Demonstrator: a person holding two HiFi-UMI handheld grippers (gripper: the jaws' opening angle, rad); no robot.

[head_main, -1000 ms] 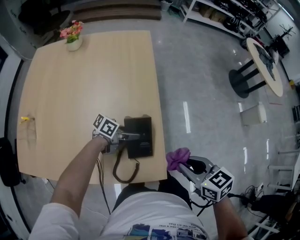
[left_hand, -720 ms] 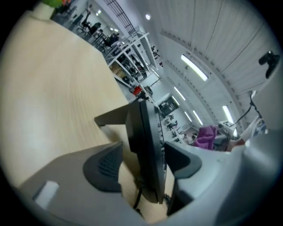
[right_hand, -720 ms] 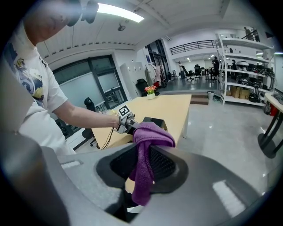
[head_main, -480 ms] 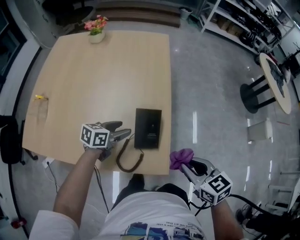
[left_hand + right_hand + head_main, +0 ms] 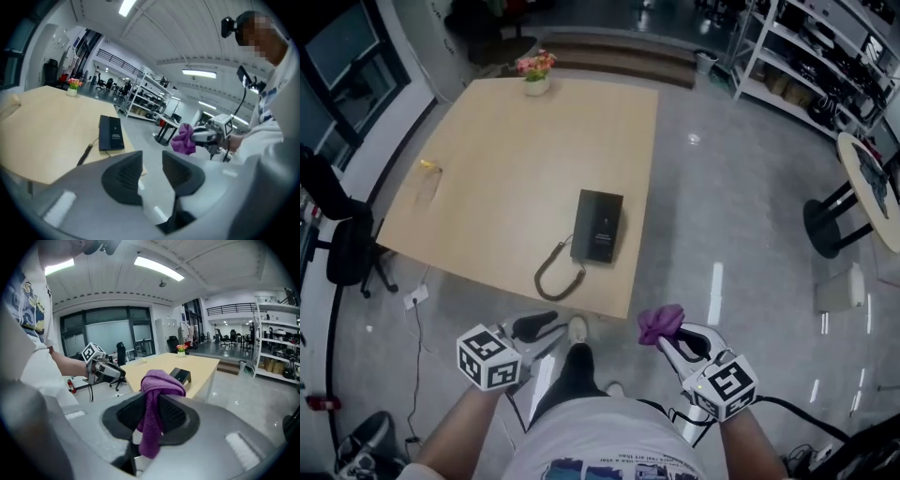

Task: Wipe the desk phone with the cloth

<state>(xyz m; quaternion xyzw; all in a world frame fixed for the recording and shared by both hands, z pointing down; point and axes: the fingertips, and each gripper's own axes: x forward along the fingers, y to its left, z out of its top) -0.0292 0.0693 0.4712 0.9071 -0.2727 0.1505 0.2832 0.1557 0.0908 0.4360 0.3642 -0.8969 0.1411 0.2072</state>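
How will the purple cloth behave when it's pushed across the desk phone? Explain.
Likely floppy: the purple cloth bunches and droops between the fingers of the right gripper. Probably light, since a pinch holds it. It may fold over rather than slide on the desk phone.

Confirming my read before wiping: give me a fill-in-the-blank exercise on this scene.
The right tool is shut on a crumpled ____ cloth.
On the light wooden table, the black desk phone has its coiled ____ curling toward the near edge.
A small white pot of pink ____ stands at the table's far edge.
Missing words: purple; cord; flowers.
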